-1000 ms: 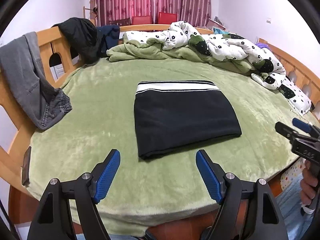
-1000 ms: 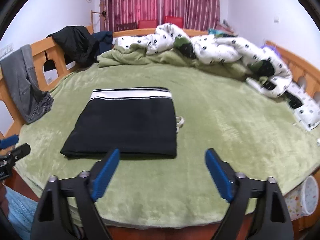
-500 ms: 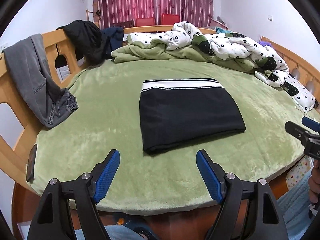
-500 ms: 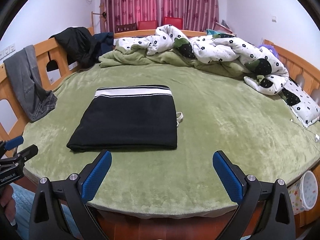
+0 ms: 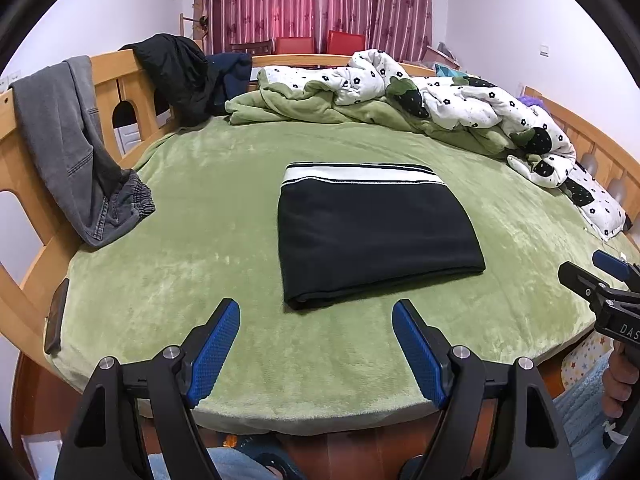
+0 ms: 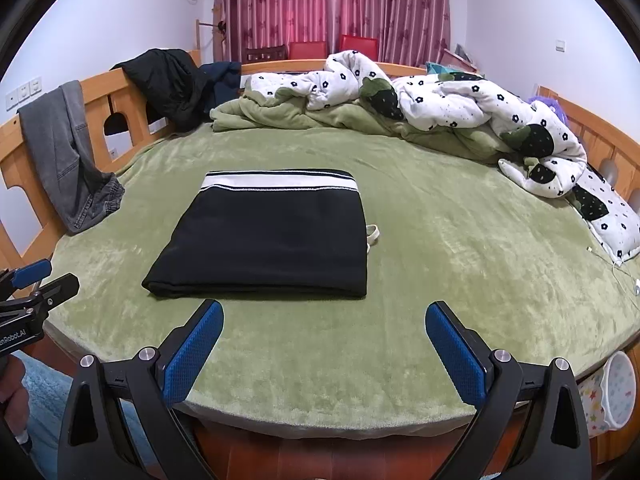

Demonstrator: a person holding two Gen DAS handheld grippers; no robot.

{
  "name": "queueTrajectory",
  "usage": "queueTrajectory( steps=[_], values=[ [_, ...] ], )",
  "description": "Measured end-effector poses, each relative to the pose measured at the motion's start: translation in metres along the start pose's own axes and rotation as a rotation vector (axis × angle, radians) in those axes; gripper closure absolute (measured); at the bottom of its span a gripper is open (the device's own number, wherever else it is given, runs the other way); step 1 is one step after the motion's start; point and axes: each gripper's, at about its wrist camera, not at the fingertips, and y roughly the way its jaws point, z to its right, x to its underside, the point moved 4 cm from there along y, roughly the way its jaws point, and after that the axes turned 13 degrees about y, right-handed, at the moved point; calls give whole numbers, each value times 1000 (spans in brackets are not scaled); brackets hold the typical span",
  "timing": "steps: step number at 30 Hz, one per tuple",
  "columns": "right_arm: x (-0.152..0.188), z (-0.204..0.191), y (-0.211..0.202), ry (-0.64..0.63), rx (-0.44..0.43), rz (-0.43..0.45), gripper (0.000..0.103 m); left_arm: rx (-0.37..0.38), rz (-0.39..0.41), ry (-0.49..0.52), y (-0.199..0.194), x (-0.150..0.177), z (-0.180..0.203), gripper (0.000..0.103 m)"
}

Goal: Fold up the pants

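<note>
Black pants (image 5: 372, 236) with a white striped waistband lie folded into a flat rectangle in the middle of the green bed (image 5: 208, 264); they also show in the right wrist view (image 6: 268, 240), with a white drawstring loop (image 6: 373, 233) sticking out at their right edge. My left gripper (image 5: 316, 344) is open and empty, held back over the bed's near edge, apart from the pants. My right gripper (image 6: 324, 344) is open wide and empty, also back at the near edge. Each gripper shows at the side of the other's view.
A rumpled white flowered quilt (image 5: 460, 108) and green blanket lie along the bed's far side. Grey jeans (image 5: 76, 152) and a black jacket (image 5: 176, 76) hang on the wooden rail at the left. A dark phone (image 5: 56, 316) lies at the bed's left edge. A star-patterned bin (image 6: 612, 392) stands at the lower right.
Both grippers have pulled back from the pants toward the bed's near edge. The right gripper's jaws have opened wider. The folded pants have not moved.
</note>
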Motion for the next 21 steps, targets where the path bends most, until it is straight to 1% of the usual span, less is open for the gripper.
queueTrajectory(
  steps=[21],
  values=[
    [-5, -2, 2, 13, -18, 4, 3, -12, -4, -2, 2, 2, 1, 25]
  ],
)
